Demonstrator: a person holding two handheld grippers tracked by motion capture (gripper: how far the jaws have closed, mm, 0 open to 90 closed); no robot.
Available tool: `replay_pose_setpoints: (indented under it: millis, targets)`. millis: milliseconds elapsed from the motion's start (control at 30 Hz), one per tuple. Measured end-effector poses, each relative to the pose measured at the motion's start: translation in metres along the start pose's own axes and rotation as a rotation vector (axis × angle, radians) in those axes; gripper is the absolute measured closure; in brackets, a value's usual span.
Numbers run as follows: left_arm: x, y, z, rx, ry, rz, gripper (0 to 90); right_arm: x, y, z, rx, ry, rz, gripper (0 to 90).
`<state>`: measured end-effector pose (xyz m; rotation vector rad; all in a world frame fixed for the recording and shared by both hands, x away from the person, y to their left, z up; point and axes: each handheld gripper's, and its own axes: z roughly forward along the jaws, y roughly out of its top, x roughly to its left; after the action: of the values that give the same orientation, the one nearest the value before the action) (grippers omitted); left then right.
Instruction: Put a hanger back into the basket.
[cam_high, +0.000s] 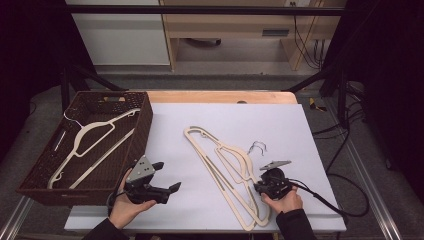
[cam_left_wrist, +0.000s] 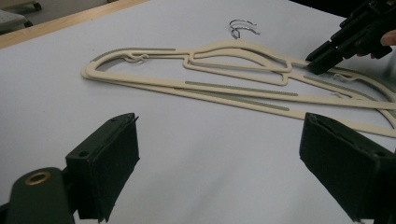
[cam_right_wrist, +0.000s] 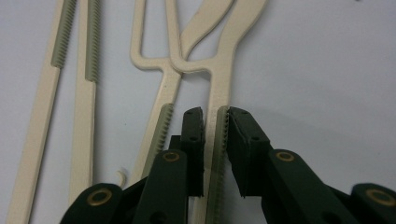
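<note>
From the high view, a white sheet (cam_high: 210, 150) covers the bench, and two cream hangers (cam_high: 225, 165) lie stacked on it near the middle, their wire hooks (cam_high: 257, 147) pointing toward the right. At the left edge sits a dark woven basket (cam_high: 145, 125), holding another cream hanger (cam_high: 92, 145) that slants across its floor. The person's left hand (cam_high: 125, 207) holds the left claw (cam_high: 170, 192) above bare sheet between basket and hangers, touching neither. The right hand (cam_high: 285, 200) holds the right claw (cam_high: 257, 187) at the near arm of the stacked hangers.

The right gripper view settles what the high view leaves vague: the right claw (cam_right_wrist: 212, 140) has one jaw on each side of a single cream shoulder bar (cam_right_wrist: 219, 93), pinching it at the ribbed grey strip, with the second hanger's bar (cam_right_wrist: 161, 121) just beside the left jaw and outside the grip. Two more ribbed bars (cam_right_wrist: 70, 70) run along the left of that picture.

The left gripper view shows the left claw (cam_left_wrist: 215, 154) spread wide with nothing but white sheet between its pads. Beyond it the two hangers (cam_left_wrist: 233, 88) lie flat and slightly offset, and the right claw (cam_left_wrist: 322, 63) comes down on them from the upper right. The basket appears in the high view.
</note>
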<state>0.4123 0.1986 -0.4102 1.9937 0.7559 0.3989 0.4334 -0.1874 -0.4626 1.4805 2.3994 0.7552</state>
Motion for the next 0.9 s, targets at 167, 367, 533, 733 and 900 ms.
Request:
replay_pose_setpoints:
  millis: [167, 367, 533, 733, 900]
  targets:
    - [-0.001, 0.002, 0.002, 0.005, -0.003, 0.004, 11.5, -0.004, 0.002, 0.000, 0.009, 0.010, 0.029, 78.9]
    - [0.000, 0.013, 0.010, 0.009, -0.010, 0.016, 11.6, -0.008, 0.005, -0.009, -0.031, 0.047, 0.052, 79.8]
    - [0.000, 0.027, 0.022, 0.021, -0.033, 0.017, 11.4, -0.011, 0.006, -0.020, -0.077, 0.040, -0.028, 79.9]
    - [-0.001, 0.048, 0.045, 0.028, -0.044, 0.023, 11.2, -0.006, 0.008, -0.028, -0.106, 0.042, -0.062, 79.9]
    - [0.002, 0.065, 0.080, 0.053, -0.052, 0.031, 11.4, -0.004, 0.009, -0.035, -0.133, 0.046, -0.087, 80.0]
